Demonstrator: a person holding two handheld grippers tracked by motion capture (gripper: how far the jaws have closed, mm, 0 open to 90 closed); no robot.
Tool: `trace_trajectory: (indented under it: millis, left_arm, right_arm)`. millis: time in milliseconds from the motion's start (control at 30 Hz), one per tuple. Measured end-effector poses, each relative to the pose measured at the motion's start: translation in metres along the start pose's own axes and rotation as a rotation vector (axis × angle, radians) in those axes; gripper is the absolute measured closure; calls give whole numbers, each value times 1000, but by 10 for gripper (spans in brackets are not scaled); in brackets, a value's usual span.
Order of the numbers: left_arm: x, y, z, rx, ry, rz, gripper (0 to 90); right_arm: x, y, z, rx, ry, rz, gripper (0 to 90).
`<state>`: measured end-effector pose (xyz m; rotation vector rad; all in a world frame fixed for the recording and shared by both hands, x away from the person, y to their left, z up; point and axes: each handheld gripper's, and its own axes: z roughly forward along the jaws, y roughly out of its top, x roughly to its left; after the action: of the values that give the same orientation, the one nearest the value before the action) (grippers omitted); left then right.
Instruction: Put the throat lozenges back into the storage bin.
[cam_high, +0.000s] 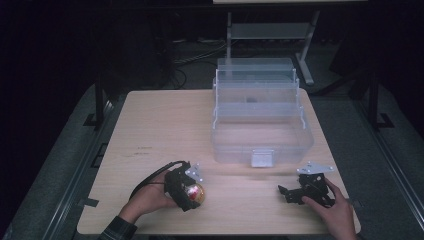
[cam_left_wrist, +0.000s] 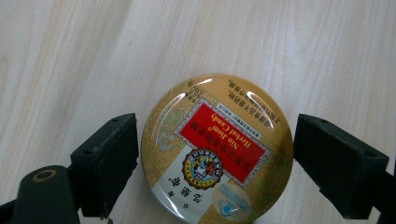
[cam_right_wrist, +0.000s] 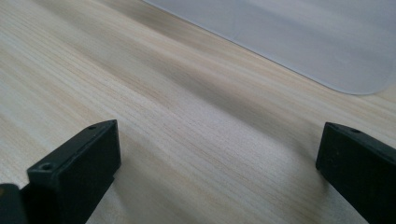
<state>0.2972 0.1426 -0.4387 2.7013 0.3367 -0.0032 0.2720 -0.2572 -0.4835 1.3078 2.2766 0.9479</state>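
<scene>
The round candy tin (cam_left_wrist: 217, 149) sits nearest the lens in the left gripper view, flat on the pale wooden worktop (cam_left_wrist: 303, 51). Its gold lid faces up and carries a red label, printed upside down to that camera, reading "Nin Jiom Herbal Candy". The left gripper (cam_left_wrist: 217, 158) straddles the tin with its two black fingers (cam_left_wrist: 112, 163) spread to either side. The left-hand pad stands at the tin's edge, touching or very nearly so; the pad on the other side stands at the opposite edge with a thin gap showing. The fingers are open around the tin, not clamped on it.

In the high view the tin (cam_high: 195, 192) lies near the front edge of the worktop (cam_high: 160, 125), left of centre, with the left gripper (cam_high: 189, 194) over it and the person's left hand (cam_high: 150, 199) behind the gripper.

The right gripper (cam_high: 290, 192) rests low at the front right of the worktop, held in the person's right hand (cam_high: 336, 209), well apart from the tin. In the right gripper view its fingers (cam_right_wrist: 74, 172) stand wide apart with bare wood between them, holding nothing.

A clear plastic storage box (cam_high: 260, 112) with stepped, fanned-out tiers stands at the far right-centre of the worktop. Its front latch faces the person. A corner of its translucent base (cam_right_wrist: 289, 37) appears beyond the right gripper.
</scene>
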Motion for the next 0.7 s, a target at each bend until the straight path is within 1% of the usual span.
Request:
trace_trajectory:
  millis: [167, 333, 433, 700]
  left_arm:
    - [0, 0, 2, 18, 4, 6, 143]
    - [0, 0, 2, 19, 5, 2, 151]
    - [0, 1, 2, 17, 3, 2, 183]
    - [1, 1, 3, 19, -3, -5, 191]
  right_arm:
    - [0, 0, 0, 0, 0, -1, 0]
    - [0, 0, 0, 0, 0, -1, 0]
    - [0, 0, 0, 0, 0, 0, 0]
    - [0, 0, 0, 0, 0, -1, 0]
